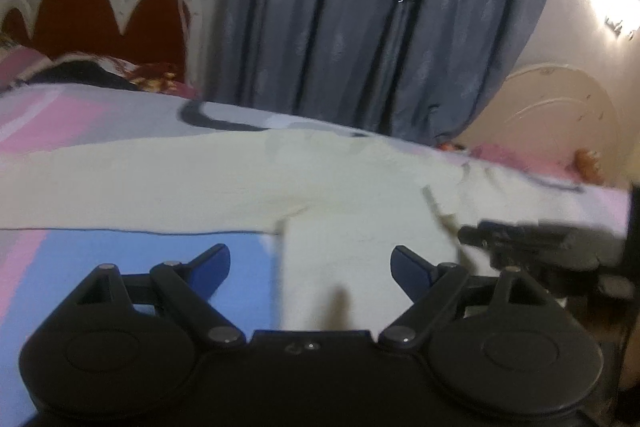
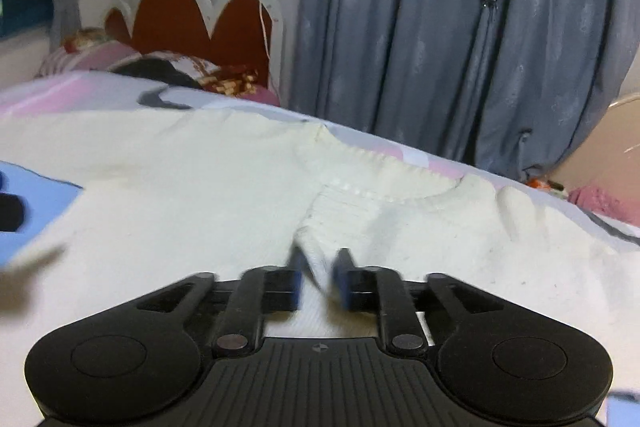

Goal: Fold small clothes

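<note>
Nearest our right-wrist lens sat the right gripper [image 2: 319,275], its blue pads [image 2: 345,277] a narrow gap apart with a ridge of cream cloth between them; blur kept us from telling whether they pressed on it. We judged it sat low there to work the fold, since the ribbed neckline [image 2: 384,187] lay just beyond at one o'clock. Our left gripper [image 1: 310,267] hung with jaws wide apart and nothing between them, above the edge where the cream shirt [image 1: 200,183] met the blue patch of bedsheet [image 1: 160,267], probably ready to take a hem. Spread flat, the shirt covered the bed from nine to three o'clock. Past it, at twelve, hung grey curtains [image 2: 440,27].
</note>
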The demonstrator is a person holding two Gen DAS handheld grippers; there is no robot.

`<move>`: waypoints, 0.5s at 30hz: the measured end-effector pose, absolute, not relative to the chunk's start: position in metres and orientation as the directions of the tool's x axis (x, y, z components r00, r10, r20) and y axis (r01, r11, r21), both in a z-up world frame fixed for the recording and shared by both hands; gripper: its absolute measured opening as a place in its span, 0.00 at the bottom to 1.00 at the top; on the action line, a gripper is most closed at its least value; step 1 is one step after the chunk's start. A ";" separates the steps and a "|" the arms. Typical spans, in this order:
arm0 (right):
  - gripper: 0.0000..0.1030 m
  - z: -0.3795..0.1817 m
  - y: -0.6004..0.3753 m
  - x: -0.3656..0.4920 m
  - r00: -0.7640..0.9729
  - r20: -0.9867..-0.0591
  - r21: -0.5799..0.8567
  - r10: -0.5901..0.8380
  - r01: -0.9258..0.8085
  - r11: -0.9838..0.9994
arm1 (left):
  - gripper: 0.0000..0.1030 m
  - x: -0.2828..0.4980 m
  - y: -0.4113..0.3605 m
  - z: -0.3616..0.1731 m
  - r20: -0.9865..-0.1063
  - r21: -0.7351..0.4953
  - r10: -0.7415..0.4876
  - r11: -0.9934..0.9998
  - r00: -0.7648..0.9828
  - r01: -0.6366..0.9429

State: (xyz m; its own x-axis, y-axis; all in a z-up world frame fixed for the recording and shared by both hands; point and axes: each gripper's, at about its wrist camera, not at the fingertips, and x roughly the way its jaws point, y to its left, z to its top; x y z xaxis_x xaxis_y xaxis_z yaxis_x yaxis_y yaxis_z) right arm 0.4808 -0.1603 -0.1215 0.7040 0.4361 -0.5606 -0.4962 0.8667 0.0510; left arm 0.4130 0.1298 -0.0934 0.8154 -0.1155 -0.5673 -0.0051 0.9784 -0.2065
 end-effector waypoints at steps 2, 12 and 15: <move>0.23 -0.121 -0.184 0.476 0.711 -0.554 0.123 0.433 -0.444 0.887 | 0.83 0.425 0.119 -0.094 -0.561 -0.248 -0.159 0.969 0.812 0.018; 0.13 -0.120 -0.289 0.463 0.745 -0.581 0.256 0.329 -0.216 0.942 | 0.42 0.516 0.037 -0.118 -0.649 -0.362 -0.349 0.923 0.676 0.129; 0.13 -0.122 -0.309 0.458 0.733 -0.593 0.290 0.333 -0.191 0.938 | 0.39 0.529 0.026 -0.128 -0.667 -0.372 -0.350 0.921 0.658 0.113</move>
State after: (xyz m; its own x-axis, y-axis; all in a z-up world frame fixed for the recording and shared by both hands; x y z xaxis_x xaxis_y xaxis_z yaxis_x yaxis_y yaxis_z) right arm 0.4583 -0.3091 -0.1216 0.7327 0.3332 -0.5934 -0.1915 0.9376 0.2901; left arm 0.5294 0.0263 -0.1283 0.6577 -0.3502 -0.6669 0.1132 0.9213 -0.3721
